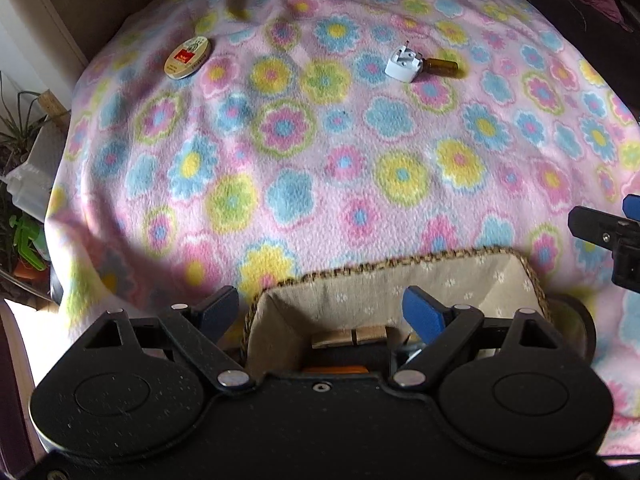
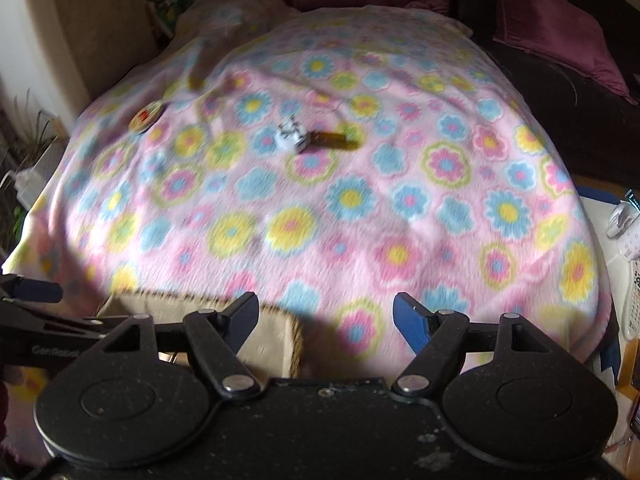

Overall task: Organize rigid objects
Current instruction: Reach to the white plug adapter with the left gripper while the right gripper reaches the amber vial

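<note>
Both the left gripper [image 1: 320, 314] and right gripper [image 2: 326, 316] are held apart, empty. The amber bottle [image 1: 442, 66], touched by the white plug [image 1: 404, 65], could be rolled away if nudged.

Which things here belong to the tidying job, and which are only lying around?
For the job:
- round tin
- white plug adapter
- brown bottle
- basket

Only lying around:
- flowered blanket
- potted plant
- purple cushions
- white telephone
</note>
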A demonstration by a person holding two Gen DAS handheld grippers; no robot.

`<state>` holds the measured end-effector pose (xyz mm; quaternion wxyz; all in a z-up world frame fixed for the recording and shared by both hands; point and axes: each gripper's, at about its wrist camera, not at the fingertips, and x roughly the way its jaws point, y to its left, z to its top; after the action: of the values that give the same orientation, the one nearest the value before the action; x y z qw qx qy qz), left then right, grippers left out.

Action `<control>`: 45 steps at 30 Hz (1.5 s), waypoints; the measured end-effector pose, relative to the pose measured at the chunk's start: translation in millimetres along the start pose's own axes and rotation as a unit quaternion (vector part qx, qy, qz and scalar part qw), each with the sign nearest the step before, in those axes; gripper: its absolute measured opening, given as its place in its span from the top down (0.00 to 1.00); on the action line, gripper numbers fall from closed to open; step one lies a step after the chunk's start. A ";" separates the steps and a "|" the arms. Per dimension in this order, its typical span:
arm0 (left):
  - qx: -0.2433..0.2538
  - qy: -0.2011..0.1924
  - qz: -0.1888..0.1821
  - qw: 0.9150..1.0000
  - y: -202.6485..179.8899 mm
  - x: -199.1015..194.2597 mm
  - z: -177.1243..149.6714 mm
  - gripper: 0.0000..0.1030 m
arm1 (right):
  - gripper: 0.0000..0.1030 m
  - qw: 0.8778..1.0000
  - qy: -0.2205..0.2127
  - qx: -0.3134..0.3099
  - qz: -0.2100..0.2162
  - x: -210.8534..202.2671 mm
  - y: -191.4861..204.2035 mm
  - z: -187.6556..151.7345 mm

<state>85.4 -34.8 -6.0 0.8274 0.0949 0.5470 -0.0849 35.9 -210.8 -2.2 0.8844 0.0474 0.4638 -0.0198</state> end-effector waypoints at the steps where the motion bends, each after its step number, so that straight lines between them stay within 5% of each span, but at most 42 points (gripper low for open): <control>1: 0.000 0.000 0.001 1.000 -0.2 4.1 7.5 0.17 | 0.29 1.000 -0.001 0.006 -0.002 9.6 -3.5 7.5; 17: -0.020 -0.018 -0.024 0.999 -22.7 83.4 147.7 0.17 | 0.31 0.997 -0.022 0.075 -0.025 154.7 -32.0 102.0; 26: -0.038 -0.061 -0.052 0.996 -30.4 114.1 213.2 0.17 | 0.31 0.996 -0.047 0.076 -0.027 197.5 -35.7 141.9; 30: -0.032 -0.050 -0.066 0.996 -40.8 131.1 231.7 0.17 | 0.31 0.995 -0.049 0.083 -0.012 211.7 -35.7 151.1; 34: -0.027 -0.021 -0.070 0.997 -46.5 153.3 237.1 0.18 | 0.31 0.995 -0.043 0.087 -0.016 222.2 -34.2 153.3; 41: -0.043 0.003 -0.114 0.993 -17.5 155.0 200.9 0.13 | 0.30 0.997 -0.036 0.068 -0.023 224.1 -33.3 143.7; 45: -0.020 0.000 -0.091 0.996 -5.1 141.6 177.4 0.13 | 0.30 0.996 -0.036 0.076 -0.013 223.0 -32.8 144.6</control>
<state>296.7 -89.3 -68.7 0.8178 0.0283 0.5553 -0.1485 278.5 -256.2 -106.0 0.8940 0.1078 0.4296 -0.0679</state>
